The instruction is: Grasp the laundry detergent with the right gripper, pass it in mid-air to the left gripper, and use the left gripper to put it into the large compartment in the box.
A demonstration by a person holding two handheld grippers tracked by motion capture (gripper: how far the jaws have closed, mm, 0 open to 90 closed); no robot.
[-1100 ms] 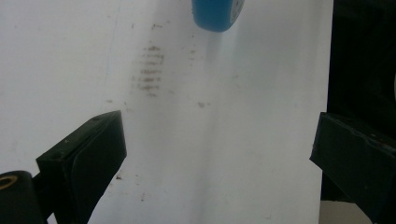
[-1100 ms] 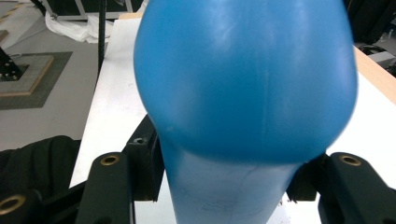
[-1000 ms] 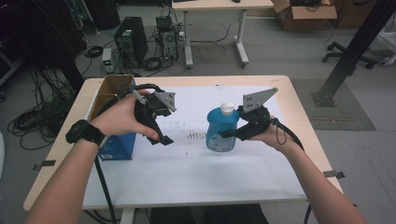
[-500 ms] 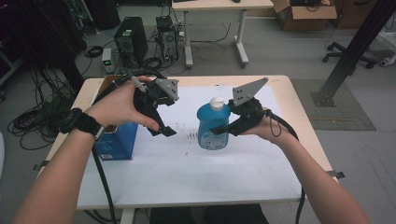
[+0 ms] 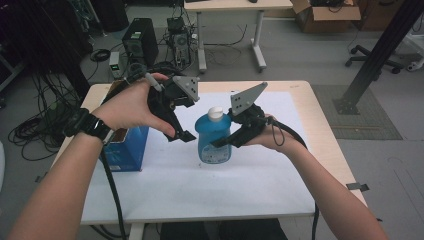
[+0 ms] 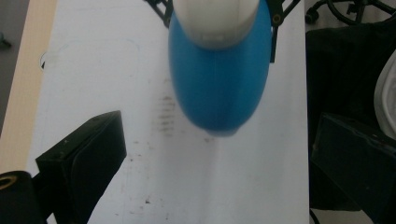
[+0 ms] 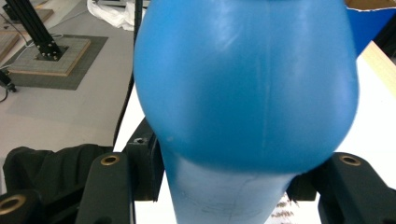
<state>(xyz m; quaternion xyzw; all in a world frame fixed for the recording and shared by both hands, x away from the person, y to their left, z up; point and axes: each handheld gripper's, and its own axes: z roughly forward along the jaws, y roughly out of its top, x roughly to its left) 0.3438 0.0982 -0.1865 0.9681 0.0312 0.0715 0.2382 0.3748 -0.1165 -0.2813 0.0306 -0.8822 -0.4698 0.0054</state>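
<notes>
Two hand-held grippers meet over a white-covered table (image 5: pixel 165 195), seen from the high view. Right gripper (image 5: pixel 223 141) has its black jaws clamped on the sides of a blue plastic bottle (image 5: pixel 214 137) with a white cap (image 5: pixel 216 113), holding it upright above the middle of the table; whether the bottle's base touches the white sheet cannot be told from this angle. In the right gripper view the bottle's rounded blue body bulges between the two jaws and presses against both. Left gripper (image 5: pixel 180 129), held in the person's left hand (image 5: pixel 132 105), hangs just above and to the left of the bottle's shoulder, jaws spread apart and gripping nothing. In the left gripper view those jaws stand wide at the lower corners, with the blue bottle and its cap seen from above between them and well ahead of them, blurred. A black watch (image 5: pixel 90 125) sits on the left wrist. A blue cardboard box (image 5: pixel 125 147), its top flaps open, stands at the table's left edge beside the left forearm. A grey three-cornered plate tops each gripper. Faint dark scuffs mark the white sheet near the bottle.
</notes>
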